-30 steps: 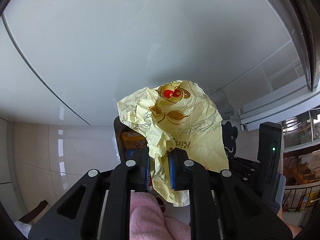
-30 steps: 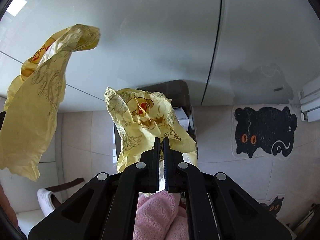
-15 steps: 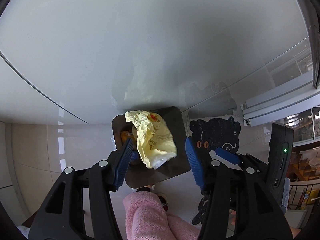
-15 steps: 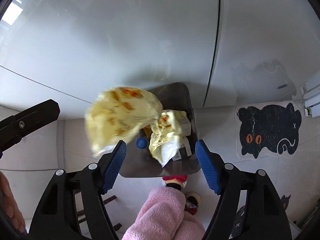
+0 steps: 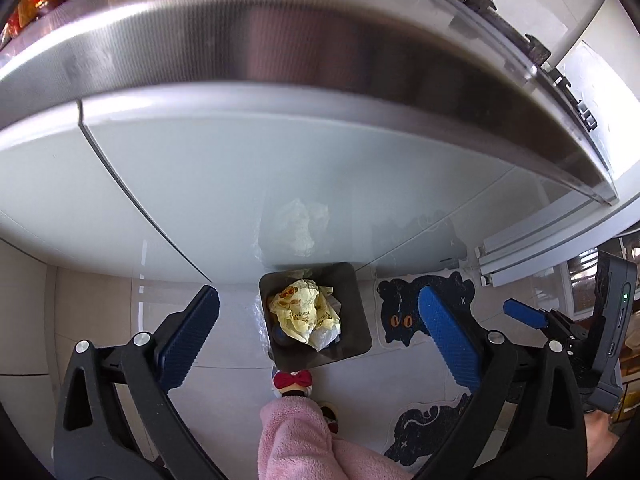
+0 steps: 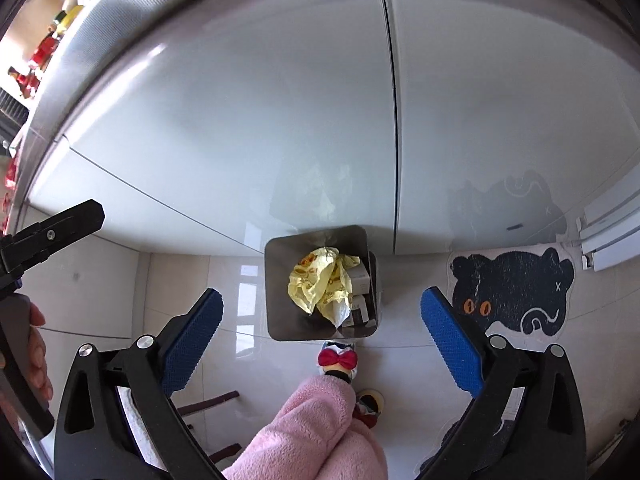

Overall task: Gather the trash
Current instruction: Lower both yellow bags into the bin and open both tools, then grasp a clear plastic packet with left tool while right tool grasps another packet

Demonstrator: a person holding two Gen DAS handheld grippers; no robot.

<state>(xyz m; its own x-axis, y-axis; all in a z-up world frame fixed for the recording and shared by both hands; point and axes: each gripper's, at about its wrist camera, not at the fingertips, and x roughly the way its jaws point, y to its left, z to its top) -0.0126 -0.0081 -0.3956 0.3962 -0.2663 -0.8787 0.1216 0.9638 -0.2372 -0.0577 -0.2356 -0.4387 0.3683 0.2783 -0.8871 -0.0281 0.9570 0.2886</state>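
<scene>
A square steel trash bin (image 5: 358, 332) (image 6: 280, 280) stands open on the floor against the white cabinet fronts. Crumpled yellow wrappers (image 5: 302, 314) (image 6: 320, 284) lie inside it, on top of small boxes (image 6: 360, 292). My left gripper (image 5: 318, 328) hangs high above the bin, its jaws still opening wide, with nothing between them. My right gripper (image 6: 320, 328) is likewise high over the bin, jaws still opening wide and empty. The left gripper's frame (image 6: 48, 236) and the hand (image 6: 36, 356) holding it show at the left edge of the right wrist view.
A pink fluffy trouser leg (image 6: 316, 428) and a slipper with a red bow (image 6: 338, 358) stand just before the bin. Black cat-shaped mats (image 6: 512, 292) (image 5: 408, 308) lie on the tiled floor to the right. A steel counter edge (image 5: 320, 40) runs overhead, with jars (image 6: 44, 48) on it.
Both grippers let go of their yellow wrappers, which fell into the bin. Both jaws went from shut to wide open, and both hands rose well above the bin.
</scene>
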